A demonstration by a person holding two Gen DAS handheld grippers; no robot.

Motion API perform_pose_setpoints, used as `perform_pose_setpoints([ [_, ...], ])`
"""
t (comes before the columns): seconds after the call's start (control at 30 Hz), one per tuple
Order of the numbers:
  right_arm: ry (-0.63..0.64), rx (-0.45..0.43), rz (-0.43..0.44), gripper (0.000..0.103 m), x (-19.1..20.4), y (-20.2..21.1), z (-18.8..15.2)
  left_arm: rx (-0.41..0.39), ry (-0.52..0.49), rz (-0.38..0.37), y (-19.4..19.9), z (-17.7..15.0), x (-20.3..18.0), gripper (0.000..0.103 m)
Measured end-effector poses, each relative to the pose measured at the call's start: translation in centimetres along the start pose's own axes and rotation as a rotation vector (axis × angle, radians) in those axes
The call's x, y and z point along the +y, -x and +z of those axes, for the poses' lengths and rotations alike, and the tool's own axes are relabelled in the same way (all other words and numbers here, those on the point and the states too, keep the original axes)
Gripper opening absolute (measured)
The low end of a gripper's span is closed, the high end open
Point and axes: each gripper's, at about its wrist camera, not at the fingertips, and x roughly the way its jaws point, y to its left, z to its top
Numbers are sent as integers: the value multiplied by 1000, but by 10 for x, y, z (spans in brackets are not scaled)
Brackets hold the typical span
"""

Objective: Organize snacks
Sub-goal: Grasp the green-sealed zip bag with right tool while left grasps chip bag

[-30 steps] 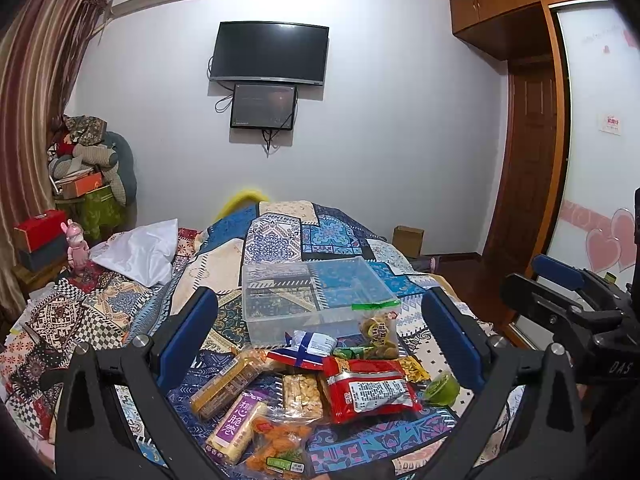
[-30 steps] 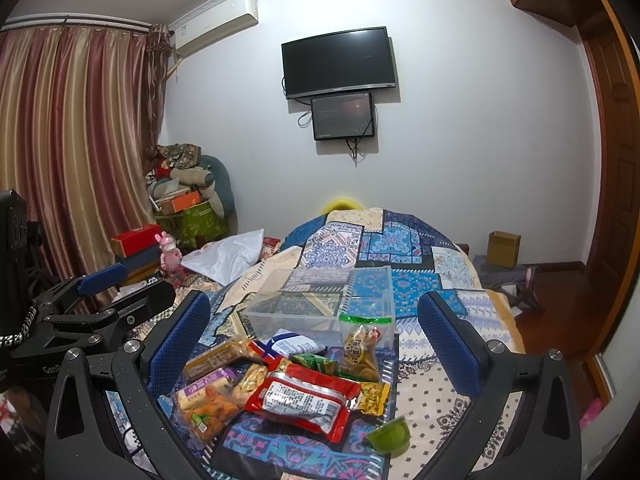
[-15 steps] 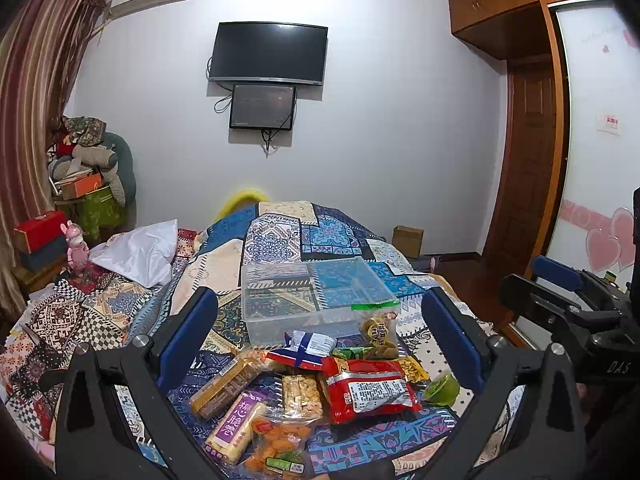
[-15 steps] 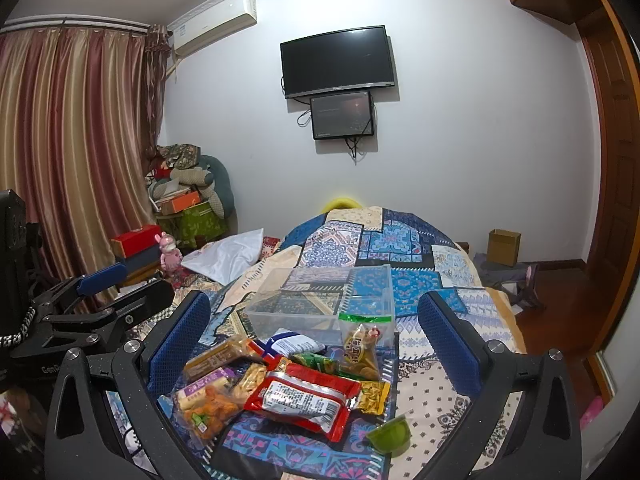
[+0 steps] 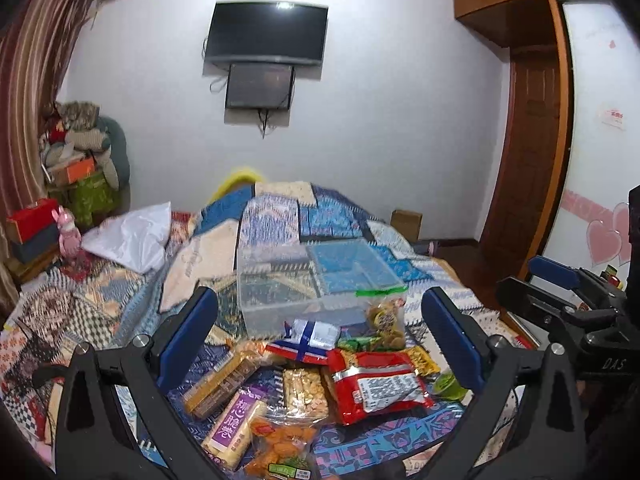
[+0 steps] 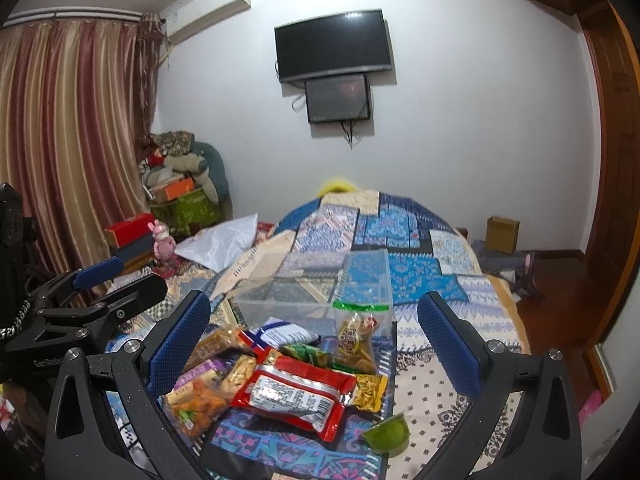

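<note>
1. The left claw [image 5: 320, 336] is held wide open above the bed, with nothing between its fingers.
2. The right claw [image 6: 314, 344] is likewise spread open and grips nothing.
3. A pile of snacks [image 5: 304, 384] is seen on the quilt [image 6: 416, 276] below and between the fingers of both claws.
4. A clear box [image 5: 312, 284] is placed just beyond the pile, ahead of the fingertips.
5. A red packet [image 6: 294, 394] is laid nearest the right claw.
</note>
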Motion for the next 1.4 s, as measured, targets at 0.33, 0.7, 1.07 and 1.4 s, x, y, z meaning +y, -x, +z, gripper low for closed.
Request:
perform_pose_setpoints([
  [0.33, -33, 137, -13, 97, -30, -46, -8, 200, 24, -18, -79, -11, 28, 72],
  [0.7, 32, 306, 0, 79, -47, -109, -13, 441, -29, -76, -168, -14, 25, 63],
  [1.07, 33, 515, 76, 65, -61, -167, -32, 659, -37, -117, -225, -36, 25, 62],
  [1.4, -12, 607, 144, 50, -65, -192, -45, 699, -46, -136, -240, -47, 24, 64],
])
